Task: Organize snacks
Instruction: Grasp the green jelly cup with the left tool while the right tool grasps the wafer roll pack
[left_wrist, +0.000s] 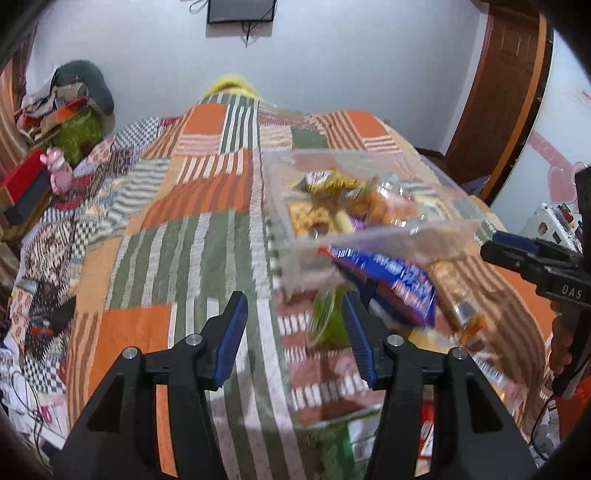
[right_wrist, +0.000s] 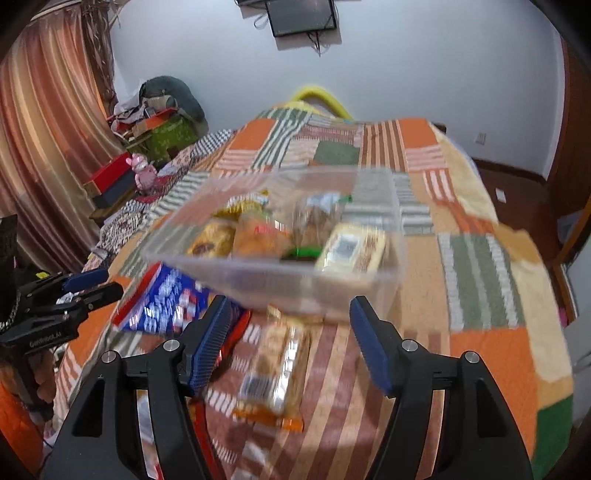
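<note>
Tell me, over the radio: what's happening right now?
Left claw open, empty. Right claw open, empty. Clear snack box partly filled; blue packet and orange-ended packet loose on bedspread. Nothing blocking.

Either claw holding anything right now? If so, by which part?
Nothing is held. The left claw and right claw are both open and empty, above loose snack packets near the clear bin on the quilt.
</note>
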